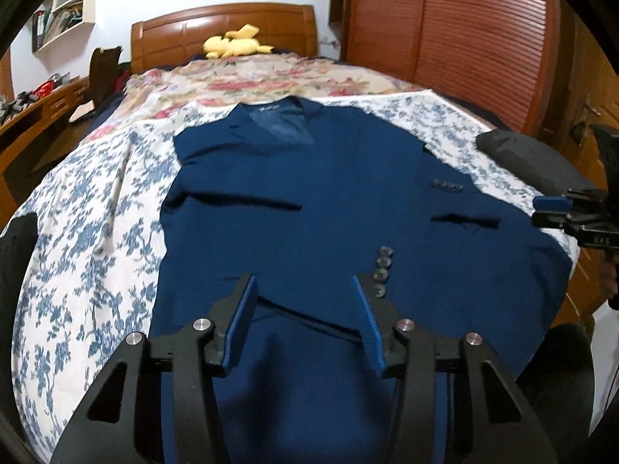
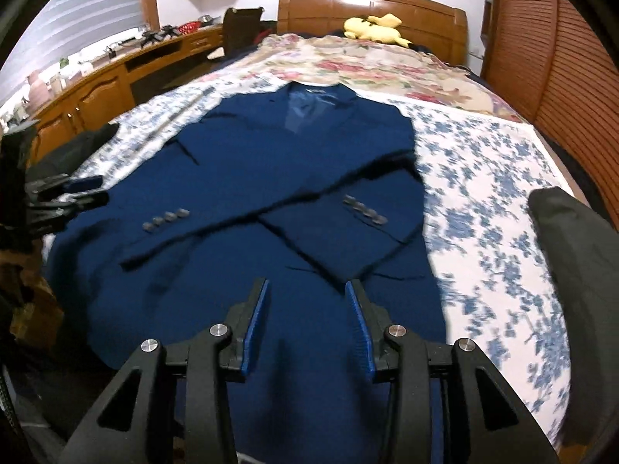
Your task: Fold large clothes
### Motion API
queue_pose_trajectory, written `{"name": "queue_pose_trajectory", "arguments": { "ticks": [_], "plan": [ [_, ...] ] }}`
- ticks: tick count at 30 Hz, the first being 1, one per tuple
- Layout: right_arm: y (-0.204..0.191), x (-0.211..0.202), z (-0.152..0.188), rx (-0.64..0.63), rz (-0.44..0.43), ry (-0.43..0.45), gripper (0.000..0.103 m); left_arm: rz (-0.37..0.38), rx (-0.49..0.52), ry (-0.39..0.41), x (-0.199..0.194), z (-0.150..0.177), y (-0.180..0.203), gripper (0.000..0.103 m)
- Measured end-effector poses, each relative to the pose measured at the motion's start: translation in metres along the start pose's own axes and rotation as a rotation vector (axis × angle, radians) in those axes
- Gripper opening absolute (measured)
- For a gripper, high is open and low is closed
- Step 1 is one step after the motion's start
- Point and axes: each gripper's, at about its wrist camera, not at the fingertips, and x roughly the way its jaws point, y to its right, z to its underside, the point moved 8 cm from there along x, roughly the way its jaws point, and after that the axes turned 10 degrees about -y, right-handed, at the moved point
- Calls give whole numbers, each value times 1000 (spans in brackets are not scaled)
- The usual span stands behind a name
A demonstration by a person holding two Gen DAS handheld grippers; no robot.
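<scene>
**Both grippers poised over the navy jacket, nothing in hand**

Here we are at the foot of the bed, and the dark navy-blue suit jacket lies flat, front up, on the white bedspread with the blue floral print, collar toward the brown wooden headboard. Both sleeves are folded in across the chest: from the right wrist view they cross over the body, each cuff showing its row of grey buttons.

The left gripper, black frame with blue pads, sits low above the jacket's lower hem area. Its jaws stand partly apart, about halfway, with only the cloth below showing in the gap; the pads press on nothing. One cuff's buttons lie just beside its right-hand finger.

The right gripper matches it: jaws partly apart, a touch narrower, over the jacket's near edge and holding nothing. The tip of one folded sleeve lies just ahead of its fingers.

Each gripper shows at the edge of the other's view, at opposite sides of the jacket. Up by the headboard rests a yellow plush toy. A dark grey bundle of cloth sits on the bedspread off to the right of the jacket.
</scene>
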Motion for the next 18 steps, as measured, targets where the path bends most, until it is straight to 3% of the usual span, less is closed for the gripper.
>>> {"name": "queue_pose_trajectory", "arguments": {
  "ticks": [2,11,15,18],
  "plan": [
    [15,10,2,-7,37,-18,42,-23,-23,-22,4,1,-2,51],
    [51,46,6,-37,-2,-74,43,-137,-135,-102,2,27,-28,51],
    [50,55,18,-42,-21,-119,58,-180,-182,-138,-1,39,-47,51],
    [54,53,22,-20,-15,-128,62,-200,-207,-143,-6,47,-56,51]
  ]
}}
